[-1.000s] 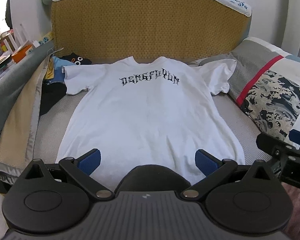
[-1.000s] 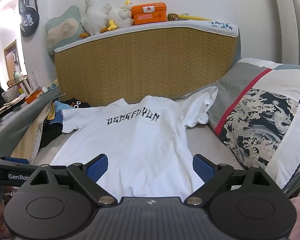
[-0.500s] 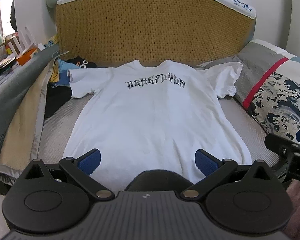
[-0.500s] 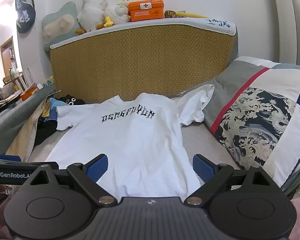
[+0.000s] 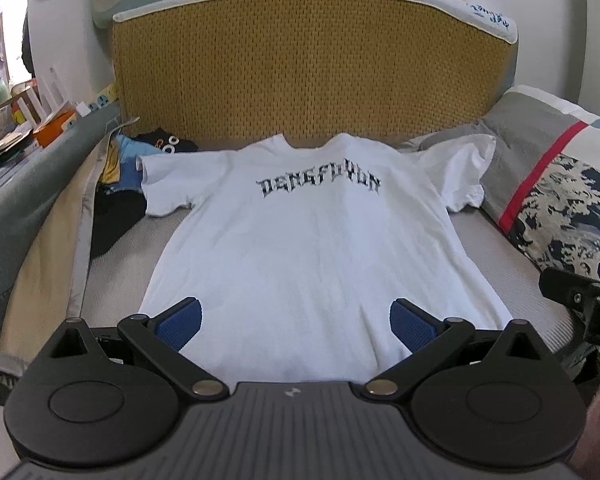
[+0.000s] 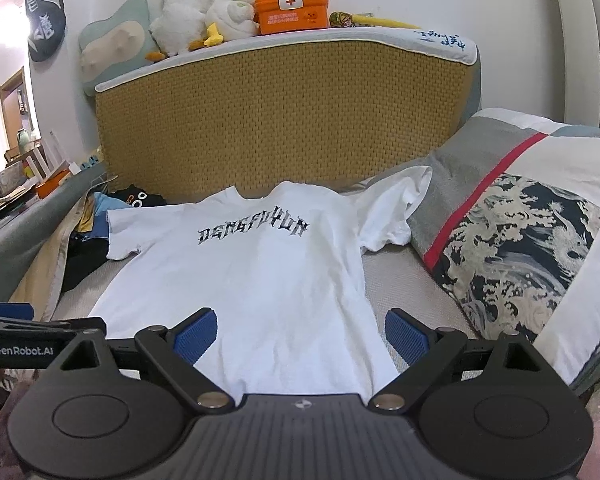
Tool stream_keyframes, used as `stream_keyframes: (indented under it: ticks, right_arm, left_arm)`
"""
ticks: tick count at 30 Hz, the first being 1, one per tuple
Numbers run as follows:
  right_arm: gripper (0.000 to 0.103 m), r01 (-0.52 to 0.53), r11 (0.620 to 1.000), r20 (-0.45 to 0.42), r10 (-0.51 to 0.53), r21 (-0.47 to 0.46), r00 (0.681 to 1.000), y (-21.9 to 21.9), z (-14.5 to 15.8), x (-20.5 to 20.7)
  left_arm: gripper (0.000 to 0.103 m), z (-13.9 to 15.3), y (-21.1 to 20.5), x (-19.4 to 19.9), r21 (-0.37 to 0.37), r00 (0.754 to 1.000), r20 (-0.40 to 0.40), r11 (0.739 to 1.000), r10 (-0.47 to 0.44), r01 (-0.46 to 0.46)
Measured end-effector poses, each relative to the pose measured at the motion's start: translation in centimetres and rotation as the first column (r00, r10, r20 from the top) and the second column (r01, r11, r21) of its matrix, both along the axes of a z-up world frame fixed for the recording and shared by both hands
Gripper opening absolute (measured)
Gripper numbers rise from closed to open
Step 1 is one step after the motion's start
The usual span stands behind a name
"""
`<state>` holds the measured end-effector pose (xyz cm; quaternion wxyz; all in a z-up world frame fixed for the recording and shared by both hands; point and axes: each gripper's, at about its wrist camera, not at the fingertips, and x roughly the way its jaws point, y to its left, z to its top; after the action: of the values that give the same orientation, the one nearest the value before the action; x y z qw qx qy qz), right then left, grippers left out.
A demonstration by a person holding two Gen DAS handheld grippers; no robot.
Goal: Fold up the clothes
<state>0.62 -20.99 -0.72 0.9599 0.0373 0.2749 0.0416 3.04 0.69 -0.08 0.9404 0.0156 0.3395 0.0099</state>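
A white T-shirt (image 5: 312,248) with dark lettering lies flat, face up, on the grey bed, collar toward the headboard; it also shows in the right wrist view (image 6: 252,276). Its right sleeve rests against a pillow. My left gripper (image 5: 296,324) is open and empty above the shirt's hem. My right gripper (image 6: 300,334) is open and empty above the hem's right part. The right gripper's tip shows at the right edge of the left wrist view (image 5: 580,296); the left gripper shows at the left edge of the right wrist view (image 6: 28,340).
A yellow woven headboard (image 5: 312,76) stands behind the shirt, with plush toys (image 6: 188,20) and an orange box (image 6: 292,10) on top. A patterned pillow (image 6: 520,240) lies to the right. A pile of dark and blue clothes (image 5: 120,192) and a beige cloth (image 5: 48,264) lie to the left.
Both grippers have tilted or lifted slightly, so the shirt sits a little lower in both views. Both stay open. The shirt has not moved.
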Motion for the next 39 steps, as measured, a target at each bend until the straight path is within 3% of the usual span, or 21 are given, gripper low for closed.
stream_keyframes:
  ticks: [10, 15, 26, 32, 39]
  right_arm:
    - [0.092, 0.011, 0.999, -0.006, -0.011, 0.035, 1.0, -1.6, -0.7, 6.7]
    - [0.089, 0.032, 1.0, -0.003, -0.032, 0.001, 0.999, -2.9, -1.8, 12.2]
    - [0.084, 0.111, 0.993, -0.023, -0.11, 0.036, 0.994, -6.7, -5.4, 23.6]
    - [0.084, 0.147, 0.986, -0.03, -0.145, 0.075, 0.989, -8.2, -6.9, 27.4]
    - [0.076, 0.163, 0.984, -0.027, -0.161, 0.066, 0.987, -10.0, -8.9, 30.8]
  left_arm:
    - [0.103, -0.2, 0.9, 6.8, 0.02, 0.999, 0.044, 1.0, 0.004, -0.005]
    - [0.103, -0.7, 1.0, 10.5, 0.023, 0.998, 0.059, 1.0, 0.004, -0.005]
    - [0.103, -3.9, 1.0, 17.3, -0.011, 0.999, 0.032, 1.0, 0.005, -0.005]
    - [0.103, -4.4, -1.6, 18.4, -0.005, 0.997, 0.034, 0.998, -0.07, 0.07]
    - [0.103, -5.0, -6.0, 18.4, 0.029, 0.98, 0.027, 0.98, -0.198, 0.197]
